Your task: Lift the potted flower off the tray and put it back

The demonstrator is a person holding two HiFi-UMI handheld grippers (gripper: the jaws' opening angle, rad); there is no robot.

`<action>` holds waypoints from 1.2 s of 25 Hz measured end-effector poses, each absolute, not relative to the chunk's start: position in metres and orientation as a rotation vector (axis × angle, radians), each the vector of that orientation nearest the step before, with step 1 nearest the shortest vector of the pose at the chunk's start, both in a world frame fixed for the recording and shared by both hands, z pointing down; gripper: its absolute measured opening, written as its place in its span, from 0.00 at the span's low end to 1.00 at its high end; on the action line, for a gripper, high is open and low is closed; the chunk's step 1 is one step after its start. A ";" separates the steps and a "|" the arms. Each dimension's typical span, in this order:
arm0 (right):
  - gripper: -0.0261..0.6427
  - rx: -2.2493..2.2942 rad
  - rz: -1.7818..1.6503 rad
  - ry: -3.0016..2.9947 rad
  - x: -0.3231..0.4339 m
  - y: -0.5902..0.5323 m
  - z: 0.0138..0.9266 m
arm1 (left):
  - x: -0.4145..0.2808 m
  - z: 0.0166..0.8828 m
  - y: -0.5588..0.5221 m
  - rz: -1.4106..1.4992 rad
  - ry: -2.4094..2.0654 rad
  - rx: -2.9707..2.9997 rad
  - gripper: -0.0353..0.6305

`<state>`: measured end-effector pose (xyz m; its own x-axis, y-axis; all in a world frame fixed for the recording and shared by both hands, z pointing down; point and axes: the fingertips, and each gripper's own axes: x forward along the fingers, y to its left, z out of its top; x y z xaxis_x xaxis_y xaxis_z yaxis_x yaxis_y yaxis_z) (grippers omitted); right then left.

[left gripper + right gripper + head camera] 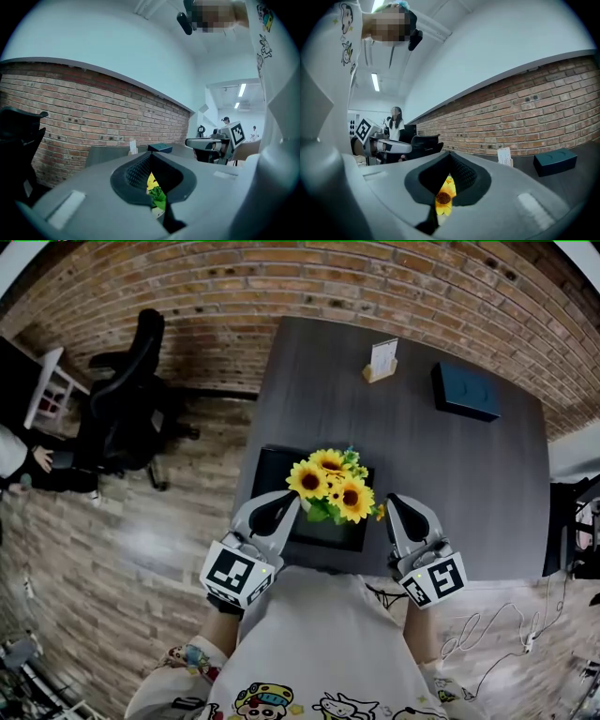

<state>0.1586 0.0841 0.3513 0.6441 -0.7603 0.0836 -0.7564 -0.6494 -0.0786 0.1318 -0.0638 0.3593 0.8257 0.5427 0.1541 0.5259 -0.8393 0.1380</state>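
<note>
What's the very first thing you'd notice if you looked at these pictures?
The bright yellow potted flower jumps out first, over a black tray at the near edge of the dark table. Next come the closed left tongs and right tongs, one on each side of it.

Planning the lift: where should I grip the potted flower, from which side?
Probably low down, under the flower heads, from both sides: the potted flower stands upright on the tray between the left gripper and right gripper, and the heads cover its top.
</note>
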 end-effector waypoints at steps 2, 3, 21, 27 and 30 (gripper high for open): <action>0.04 -2.816 -0.172 1.296 0.159 0.084 0.352 | 0.133 0.358 -0.065 0.302 0.847 2.919 0.07; 0.04 -2.815 -0.173 1.294 0.159 0.085 0.353 | 0.133 0.357 -0.065 0.306 0.845 2.921 0.07; 0.04 -2.794 -0.195 1.288 0.156 0.087 0.352 | 0.129 0.360 -0.069 0.306 0.816 2.932 0.07; 0.04 -2.769 -0.209 1.288 0.156 0.086 0.353 | 0.130 0.363 -0.070 0.300 0.813 2.934 0.07; 0.04 -2.768 -0.214 1.268 0.157 0.089 0.355 | 0.130 0.361 -0.070 0.308 0.808 2.937 0.07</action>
<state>0.1570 0.0888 0.3548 0.6457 -0.7583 0.0897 -0.7457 -0.6514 -0.1396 0.1303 -0.0697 0.3609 0.8408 0.5135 0.1715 0.4974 -0.8578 0.1296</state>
